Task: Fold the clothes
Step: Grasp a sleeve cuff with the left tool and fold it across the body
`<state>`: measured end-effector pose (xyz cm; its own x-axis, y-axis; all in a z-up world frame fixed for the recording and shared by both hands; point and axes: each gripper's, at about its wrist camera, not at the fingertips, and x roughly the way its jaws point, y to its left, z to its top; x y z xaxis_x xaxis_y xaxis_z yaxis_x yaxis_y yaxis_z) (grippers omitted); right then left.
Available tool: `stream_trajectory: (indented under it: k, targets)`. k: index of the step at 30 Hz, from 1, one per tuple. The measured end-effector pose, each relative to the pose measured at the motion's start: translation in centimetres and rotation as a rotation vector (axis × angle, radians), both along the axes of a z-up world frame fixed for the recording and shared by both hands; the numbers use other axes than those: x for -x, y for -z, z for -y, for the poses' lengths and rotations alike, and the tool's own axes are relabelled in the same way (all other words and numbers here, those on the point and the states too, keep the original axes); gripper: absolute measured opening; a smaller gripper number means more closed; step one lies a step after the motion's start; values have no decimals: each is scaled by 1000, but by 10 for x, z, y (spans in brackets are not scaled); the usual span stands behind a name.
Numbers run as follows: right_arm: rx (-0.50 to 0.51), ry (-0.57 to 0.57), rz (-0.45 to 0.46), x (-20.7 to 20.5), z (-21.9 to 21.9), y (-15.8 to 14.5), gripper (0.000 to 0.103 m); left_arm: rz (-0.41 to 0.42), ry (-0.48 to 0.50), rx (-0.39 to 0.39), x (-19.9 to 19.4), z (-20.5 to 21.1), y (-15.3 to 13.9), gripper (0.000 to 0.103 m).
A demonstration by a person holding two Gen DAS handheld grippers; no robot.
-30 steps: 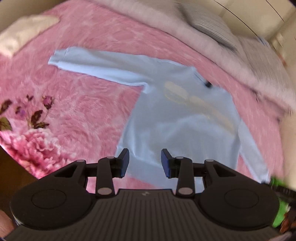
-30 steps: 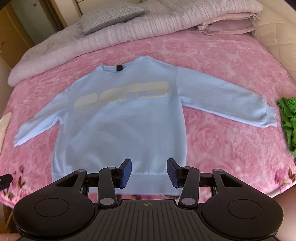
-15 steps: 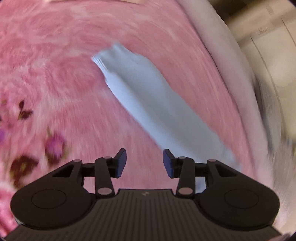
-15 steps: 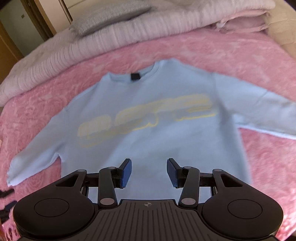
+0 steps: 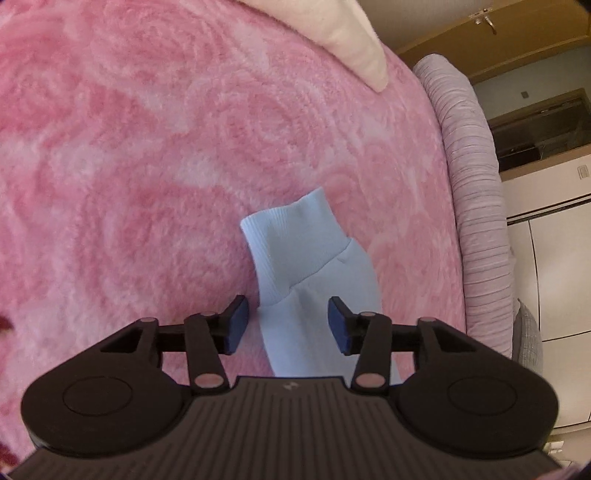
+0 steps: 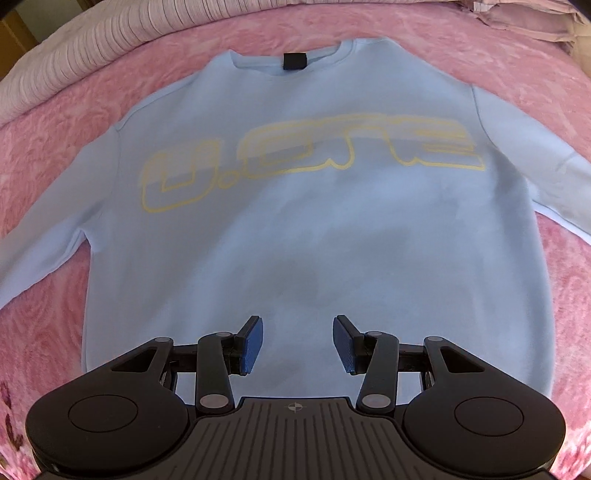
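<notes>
A light blue sweatshirt (image 6: 295, 229) with yellow outlined lettering lies flat, front up, on the pink blanket (image 6: 44, 155). In the left wrist view its left sleeve end with the ribbed cuff (image 5: 295, 243) lies on the blanket. My left gripper (image 5: 288, 325) is open and hovers over the sleeve just behind the cuff, with the sleeve between its fingers. My right gripper (image 6: 298, 345) is open and empty, low over the lower middle of the sweatshirt's body.
A rolled lilac quilt (image 5: 476, 206) runs along the far side of the bed. A cream pillow (image 5: 343, 40) lies beyond the cuff. Wardrobe doors (image 5: 554, 258) stand past the quilt. Folded pink bedding (image 6: 554, 22) sits at the right wrist view's top right.
My left gripper swung left along the sleeve and came down close over the cuff. My right gripper moved forward and lower over the sweatshirt's body. Both stayed open.
</notes>
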<state>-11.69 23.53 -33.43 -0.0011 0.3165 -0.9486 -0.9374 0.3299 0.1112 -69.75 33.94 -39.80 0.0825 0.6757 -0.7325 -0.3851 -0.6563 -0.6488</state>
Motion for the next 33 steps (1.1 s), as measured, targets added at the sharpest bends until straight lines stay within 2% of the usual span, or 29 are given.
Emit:
stream_trajectory:
  k: [1, 2, 4, 5, 7, 8, 10, 12, 14, 17, 19, 20, 22, 24, 28, 33]
  targets:
    - [-4, 1, 1, -2, 0, 1, 46, -18, 14, 7, -2, -3, 0, 30]
    - [-9, 5, 2, -5, -1, 1, 46, -36, 29, 14, -4, -5, 0, 9]
    - [-24, 16, 2, -14, -2, 0, 46, -106, 66, 20, -14, -10, -7, 8]
    - [-32, 23, 4, -19, -1, -1, 46, -169, 98, -2, -22, -12, -17, 8]
    - [-44, 42, 14, -32, 0, -2, 46, -326, 216, -76, -51, -16, -46, 7]
    - [-51, 55, 19, -40, 2, -3, 46, -373, 278, -122, -68, -18, -61, 7]
    - [-61, 77, 23, -56, 4, -5, 46, -402, 390, -224, -107, -19, -90, 7]
    - [-72, 101, 27, -72, 8, -8, 46, -400, 503, -341, -156, -18, -118, 7]
    - [-86, 123, 30, -89, 11, -14, 46, -357, 624, -460, -213, -12, -140, 7]
    - [-114, 140, 35, -115, 18, -23, 46, -221, 836, -567, -304, 0, -150, 10]
    - [-126, 154, 40, -133, 23, -26, 46, -120, 950, -535, -359, 10, -136, 15]
    - [-131, 164, 42, -143, 26, -27, 46, -65, 1004, -482, -384, 15, -125, 22]
    - [-139, 191, 38, -162, 31, -29, 46, -12, 1092, -360, -419, 30, -100, 24]
    - [-150, 221, 14, -180, 35, -30, 46, -54, 1139, -262, -431, 45, -82, 24]
    - [-183, 269, -95, -205, 36, -27, 46, -162, 1173, -114, -414, 68, -61, 24]
    - [-266, 329, -413, -201, 20, -6, 46, -270, 1146, -13, -378, 64, -50, 24]
